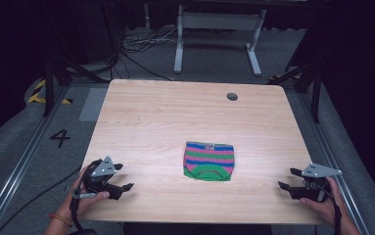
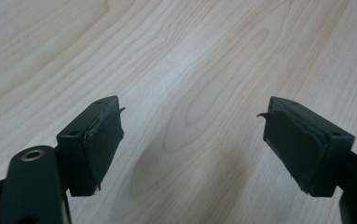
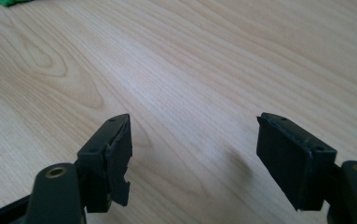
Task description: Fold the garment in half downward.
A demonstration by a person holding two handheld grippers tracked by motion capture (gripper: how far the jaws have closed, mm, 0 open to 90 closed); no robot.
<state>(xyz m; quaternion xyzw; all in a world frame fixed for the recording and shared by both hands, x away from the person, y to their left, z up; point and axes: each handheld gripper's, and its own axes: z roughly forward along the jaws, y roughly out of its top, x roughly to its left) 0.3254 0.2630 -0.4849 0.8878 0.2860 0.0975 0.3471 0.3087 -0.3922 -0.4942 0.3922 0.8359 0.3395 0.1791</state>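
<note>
Knitted cloth on table centre-front, left hand-held gripper and right hand-held gripper flanking it

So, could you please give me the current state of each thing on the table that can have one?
Striped knitted cloth in pink, blue and green: folded, lying flat on the table, untouched.
Left black two-jaw tool: open, empty, low over the light wooden table.
Right black two-jaw tool: open, empty, apart from the cloth.
</note>
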